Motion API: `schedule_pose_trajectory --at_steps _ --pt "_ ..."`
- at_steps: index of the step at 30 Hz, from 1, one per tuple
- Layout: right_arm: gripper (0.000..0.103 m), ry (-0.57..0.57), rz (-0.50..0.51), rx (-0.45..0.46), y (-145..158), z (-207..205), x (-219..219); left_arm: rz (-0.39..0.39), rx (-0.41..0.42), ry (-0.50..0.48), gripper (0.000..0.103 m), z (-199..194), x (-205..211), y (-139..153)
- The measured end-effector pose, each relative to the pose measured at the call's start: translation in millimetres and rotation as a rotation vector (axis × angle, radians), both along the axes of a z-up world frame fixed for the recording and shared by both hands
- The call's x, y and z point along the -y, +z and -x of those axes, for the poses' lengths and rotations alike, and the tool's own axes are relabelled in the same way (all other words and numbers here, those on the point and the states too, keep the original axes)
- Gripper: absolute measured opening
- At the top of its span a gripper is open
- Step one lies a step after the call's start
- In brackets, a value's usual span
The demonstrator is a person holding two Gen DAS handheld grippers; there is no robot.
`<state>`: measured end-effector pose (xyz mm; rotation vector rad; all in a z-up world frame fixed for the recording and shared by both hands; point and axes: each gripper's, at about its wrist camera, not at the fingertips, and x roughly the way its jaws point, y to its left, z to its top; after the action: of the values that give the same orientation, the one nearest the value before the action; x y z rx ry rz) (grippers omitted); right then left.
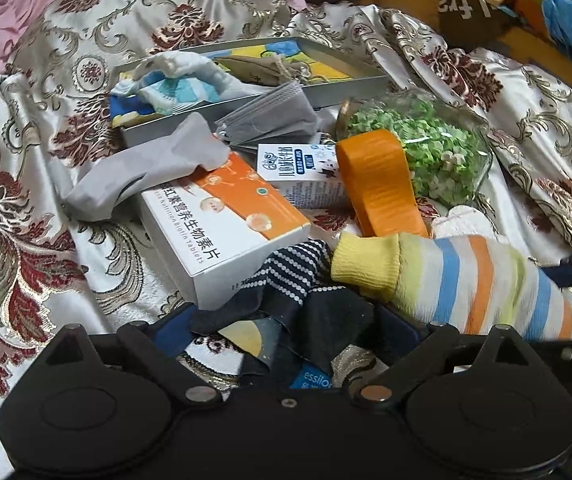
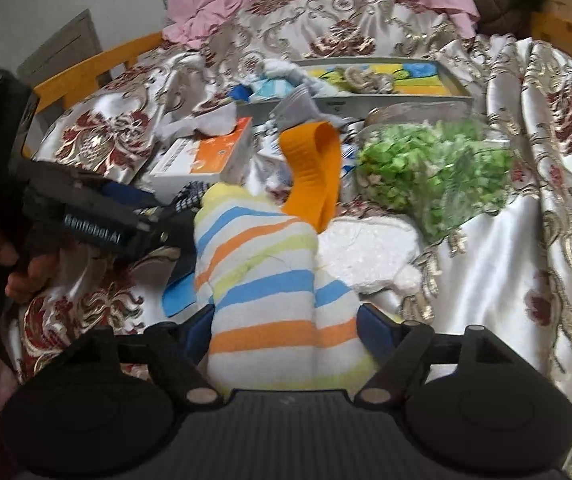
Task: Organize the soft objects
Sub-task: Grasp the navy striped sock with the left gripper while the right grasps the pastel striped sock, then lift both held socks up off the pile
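Striped sock (image 2: 270,280) at lower centre of right wrist view, on patterned bedspread (image 2: 485,260), between right gripper (image 2: 286,332) fingers; contact unclear. Grey tray (image 1: 325,92) in upper centre holds pale cloths and small fabric items. Clear bag (image 1: 437,148) holds green bits. Dark socks (image 1: 305,292) lie between spread fingers of left gripper (image 1: 286,332), ungripped.
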<state>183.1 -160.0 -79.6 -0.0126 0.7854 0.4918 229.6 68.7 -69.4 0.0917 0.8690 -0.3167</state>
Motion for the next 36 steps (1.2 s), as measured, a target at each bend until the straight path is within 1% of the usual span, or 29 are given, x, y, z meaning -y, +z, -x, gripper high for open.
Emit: schedule_pose_trajectory --at_steps 3,7,9,11,12,13,14,16,18,19,22,23,27,30,36 --pt "0.079 -0.001 0.001 -0.005 -2.2 0.1 -2.5 -0.007 0.002 -0.014 0.095 1.0 3.7 -1.1" --pt "0.079 0.012 -0.003 0.007 -0.7 3.1 -4.2 -0.015 0.006 -0.06 0.094 6.6 11.9 -0.4" --pt "0.076 0.01 -0.004 0.008 -0.4 3.3 -3.6 -0.012 0.006 -0.089 0.093 9.3 16.4 -0.1" --pt "0.075 0.001 0.0 0.012 -0.3 2.9 -2.5 -0.032 0.014 -0.108 0.093 11.7 21.6 -1.2" --pt "0.072 -0.008 0.006 0.02 0.2 2.6 -2.4 -0.046 0.016 -0.113 0.093 12.1 23.9 -2.7" --pt "0.066 -0.02 0.011 0.029 0.8 2.4 -1.9 -0.052 0.016 -0.116 0.093 12.5 25.3 -3.9" --pt "0.063 -0.033 0.014 0.038 1.5 2.3 -1.0 -0.054 0.017 -0.119 0.093 12.6 26.7 -4.8" --pt "0.052 -0.065 0.004 0.049 2.9 1.6 3.2 -0.063 0.021 -0.135 0.093 14.0 30.5 -4.9" --pt "0.049 -0.086 -0.003 0.055 3.6 0.8 7.1 -0.046 0.013 -0.189 0.089 18.2 35.2 -4.2" --pt "0.047 -0.094 -0.006 0.057 4.0 0.5 8.5 -0.047 0.013 -0.22 0.089 21.7 39.6 -4.4" --pt "0.045 -0.102 -0.01 0.056 4.0 -1.0 10.5 -0.121 0.042 -0.27 0.089 27.9 51.5 -9.8" --pt "0.045 -0.102 -0.009 0.056 3.8 -1.1 10.2 -0.126 0.046 -0.27 0.091 27.5 52.7 -11.2" --pt "0.045 -0.097 -0.007 0.062 3.3 -0.4 8.7 -0.098 0.043 -0.226 0.09 20.3 51.9 -10.9" --pt "0.045 -0.088 -0.013 0.058 2.4 -0.7 8.0 -0.105 0.052 -0.205 0.09 15.5 52.9 -12.8" --pt "0.045 -0.073 -0.019 0.058 1.0 -2.4 4.0 -0.094 0.054 -0.169 0.085 9.9 49.9 -13.8"
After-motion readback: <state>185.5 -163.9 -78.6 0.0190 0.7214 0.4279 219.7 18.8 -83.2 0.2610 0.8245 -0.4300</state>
